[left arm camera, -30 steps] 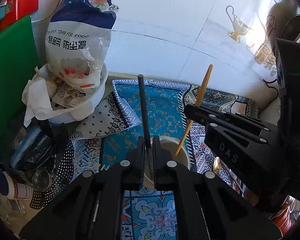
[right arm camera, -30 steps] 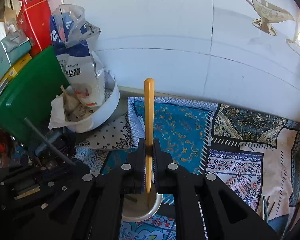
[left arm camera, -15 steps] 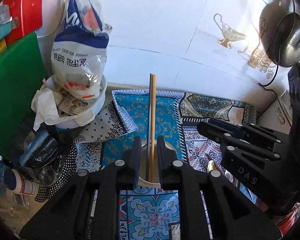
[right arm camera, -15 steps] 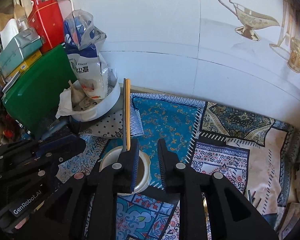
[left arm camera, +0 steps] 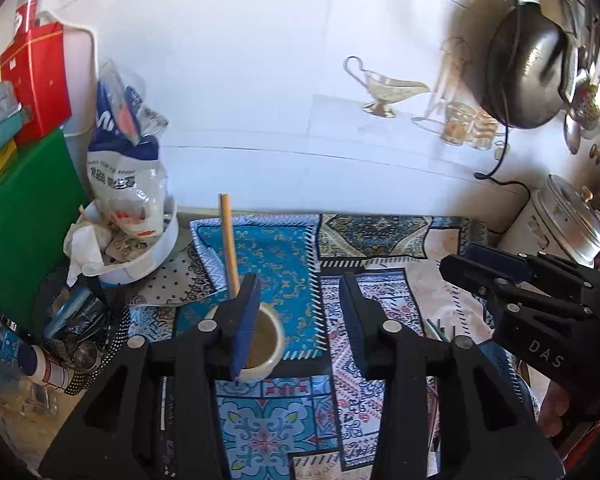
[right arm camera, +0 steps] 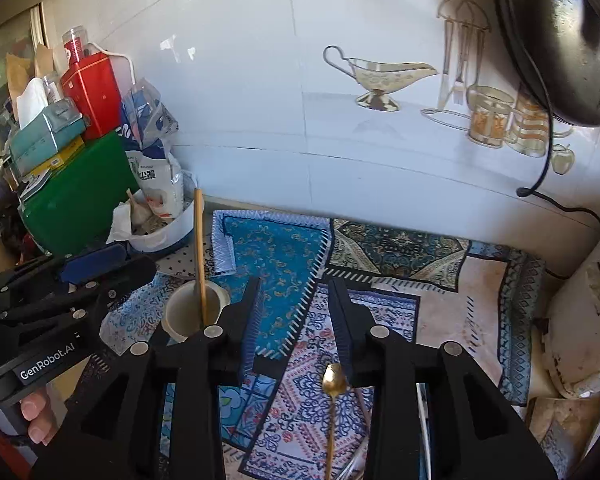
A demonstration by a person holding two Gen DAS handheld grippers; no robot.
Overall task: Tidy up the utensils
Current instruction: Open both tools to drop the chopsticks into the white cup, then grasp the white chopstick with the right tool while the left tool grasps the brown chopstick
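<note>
As fingers open, both grippers [left arm camera: 298, 320] [right arm camera: 292, 320] tilt down.

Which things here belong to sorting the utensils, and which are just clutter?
Job:
- tall wooden chopstick standing in the cup
- small cream ceramic cup
- slim gold metal spoon lying on the patterned cloth

Lying about:
- white bowl of scraps
- blue-and-white plastic bag
- green board
- red tin
- black hanging pan
</note>
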